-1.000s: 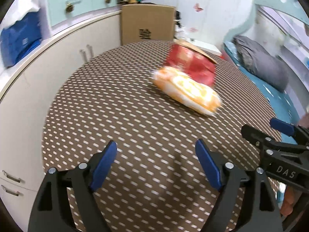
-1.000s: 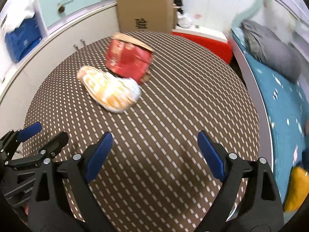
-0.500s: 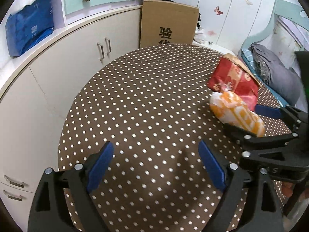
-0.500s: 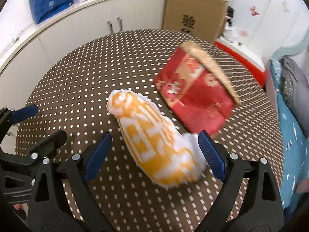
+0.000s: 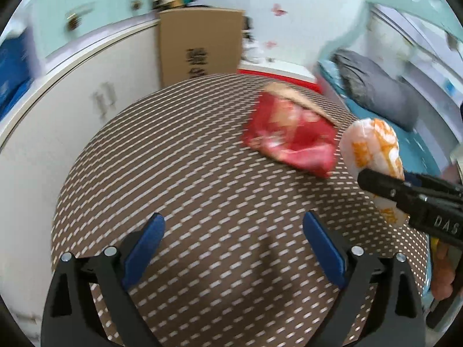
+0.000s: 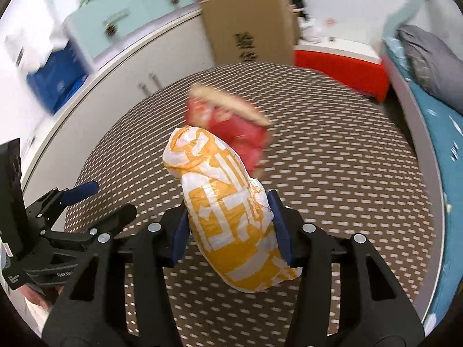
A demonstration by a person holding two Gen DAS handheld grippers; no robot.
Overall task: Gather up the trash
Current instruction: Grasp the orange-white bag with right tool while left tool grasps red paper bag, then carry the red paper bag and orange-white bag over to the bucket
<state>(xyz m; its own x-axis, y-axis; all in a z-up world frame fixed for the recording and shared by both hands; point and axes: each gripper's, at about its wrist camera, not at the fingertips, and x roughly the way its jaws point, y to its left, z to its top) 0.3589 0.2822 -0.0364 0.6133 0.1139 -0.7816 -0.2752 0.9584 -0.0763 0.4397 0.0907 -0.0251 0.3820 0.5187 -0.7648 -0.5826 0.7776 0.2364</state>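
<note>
Right wrist: red bag [image 6: 231, 127] just behind gripped orange-white packet [image 6: 228, 211]

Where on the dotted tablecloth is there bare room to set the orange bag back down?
The near half of the table is bare, bordered by the white cabinets and the left hand-held gripper. It is crowded at the far right around the red bag, where the right hand-held gripper holds the orange bag.

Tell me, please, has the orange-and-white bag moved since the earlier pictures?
Yes. The orange-and-white bag, formerly lying beside the red bag, is now raised off the dotted table, clamped in the right gripper.
</note>
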